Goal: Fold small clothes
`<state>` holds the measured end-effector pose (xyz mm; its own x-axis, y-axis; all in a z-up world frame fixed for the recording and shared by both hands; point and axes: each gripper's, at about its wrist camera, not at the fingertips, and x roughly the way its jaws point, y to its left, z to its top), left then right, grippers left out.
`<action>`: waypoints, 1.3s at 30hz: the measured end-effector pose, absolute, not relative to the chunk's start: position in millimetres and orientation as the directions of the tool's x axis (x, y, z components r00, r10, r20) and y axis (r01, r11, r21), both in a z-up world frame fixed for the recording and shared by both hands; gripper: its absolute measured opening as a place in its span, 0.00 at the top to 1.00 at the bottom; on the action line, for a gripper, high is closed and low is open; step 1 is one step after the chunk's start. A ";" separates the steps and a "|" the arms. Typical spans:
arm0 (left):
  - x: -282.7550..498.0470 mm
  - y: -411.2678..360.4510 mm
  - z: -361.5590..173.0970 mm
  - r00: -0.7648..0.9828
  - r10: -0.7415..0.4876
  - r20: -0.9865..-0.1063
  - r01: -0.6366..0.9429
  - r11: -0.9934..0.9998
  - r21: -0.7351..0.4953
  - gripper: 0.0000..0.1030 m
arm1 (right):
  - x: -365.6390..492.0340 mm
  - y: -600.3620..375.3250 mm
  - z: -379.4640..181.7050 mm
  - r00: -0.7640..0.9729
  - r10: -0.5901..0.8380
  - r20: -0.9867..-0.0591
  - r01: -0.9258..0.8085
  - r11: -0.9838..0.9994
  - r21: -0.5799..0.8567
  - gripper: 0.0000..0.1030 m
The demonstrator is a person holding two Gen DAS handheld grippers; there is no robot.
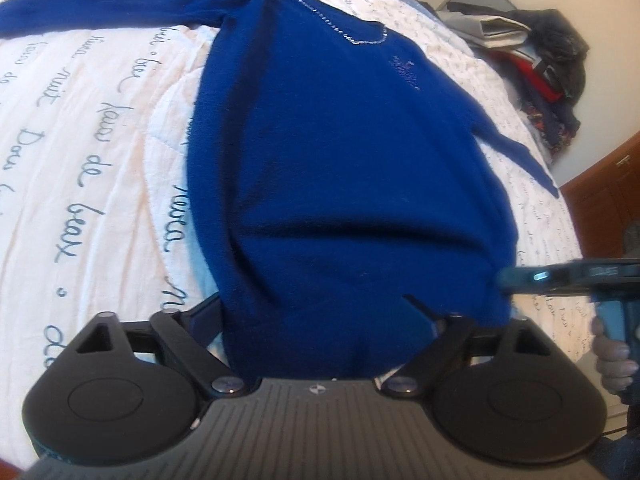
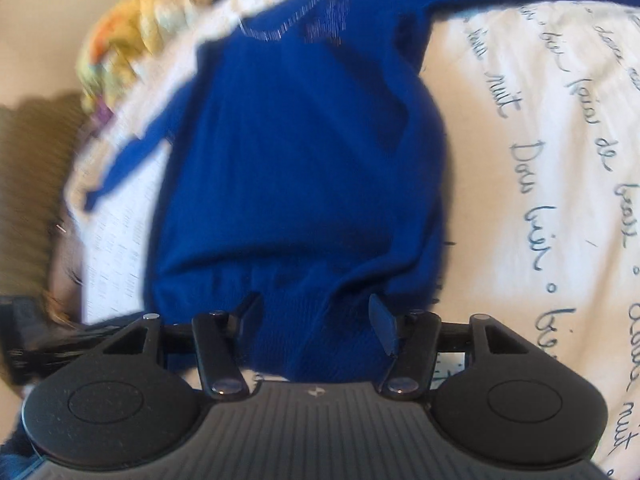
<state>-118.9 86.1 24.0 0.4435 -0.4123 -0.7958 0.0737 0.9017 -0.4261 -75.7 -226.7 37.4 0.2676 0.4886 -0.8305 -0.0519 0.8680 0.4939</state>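
A royal-blue sweater (image 1: 344,128) with a sparkly V-neck trim lies front-up on the white quilt, sleeves spread to both sides. My left gripper (image 1: 316,308) has its jaws around the sweater's bottom hem, with cloth bunched between the fingers. My right gripper (image 2: 316,312) holds the hem too, in a blurred right wrist view of the sweater (image 2: 304,152). The right gripper's body also shows at the sweater's right hem corner in the left wrist view (image 1: 560,276).
The quilt (image 1: 80,128) has blue handwriting printed on it. A heap of dark and red clothes (image 1: 552,64) lies at the bed's far right. A wooden cabinet (image 1: 608,200) stands to the right. A yellow patterned cloth (image 2: 132,36) lies at the far left.
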 end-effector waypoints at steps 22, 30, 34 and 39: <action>-136.8 99.1 69.2 0.410 -0.368 -0.834 0.320 0.915 -0.247 0.06 | -129.3 -365.2 34.6 0.385 0.360 -0.850 0.103 0.898 0.427 0.97; -93.6 103.2 118.6 0.668 -0.300 -0.681 0.131 0.948 -0.289 0.01 | -38.8 -552.4 19.9 0.691 0.248 -0.679 0.415 0.633 0.654 0.51; -66.5 85.1 119.7 0.653 -0.280 -0.704 0.057 0.944 -0.324 0.01 | 2.6 -616.5 4.2 0.783 0.095 -0.615 0.487 0.522 0.700 0.36; -48.2 64.2 117.5 0.653 -0.294 -0.698 0.101 0.947 -0.305 0.01 | 39.5 -638.9 -11.0 0.816 0.030 -0.578 0.513 0.426 0.746 0.37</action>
<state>-48.2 64.2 117.5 0.6532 -0.2943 -0.6977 0.1012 0.9470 -0.3047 39.5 -638.9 -11.0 0.8156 0.0299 -0.5778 0.5126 0.4257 0.7457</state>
